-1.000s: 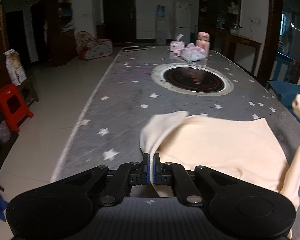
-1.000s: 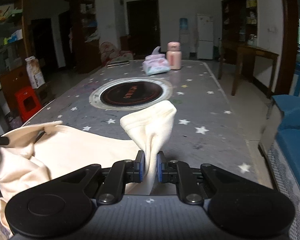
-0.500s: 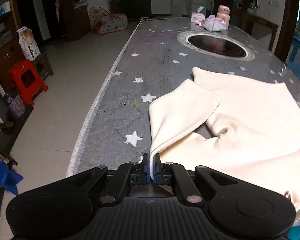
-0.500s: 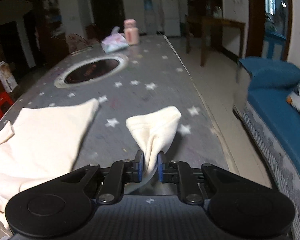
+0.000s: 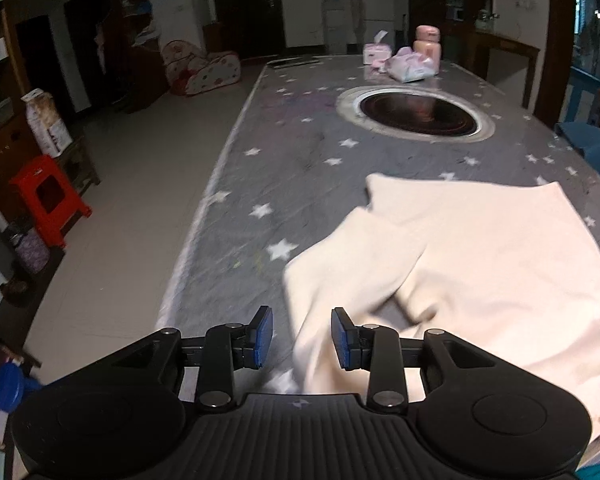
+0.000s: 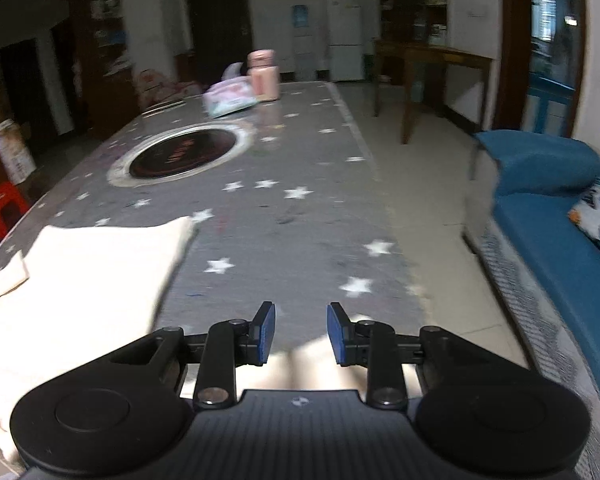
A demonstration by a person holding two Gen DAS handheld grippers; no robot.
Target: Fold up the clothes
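A cream garment lies on the grey star-patterned table, its left sleeve folded in over the body. My left gripper is opening; the sleeve's edge hangs between the jaws, and the blue pads are off the cloth. In the right wrist view the cream garment lies at the left. My right gripper is opening too, with a blurred strip of the cloth low behind the pads, not pressed.
A round black hotplate is set into the table's middle. A pink bottle and tissue packs stand at the far end. A red stool is on the floor at left, a blue sofa close on the right.
Both grippers have opened and let go of the cloth they were pinching. The right sleeve has dropped out of sight in front of the right gripper; the left sleeve now lies on the garment.
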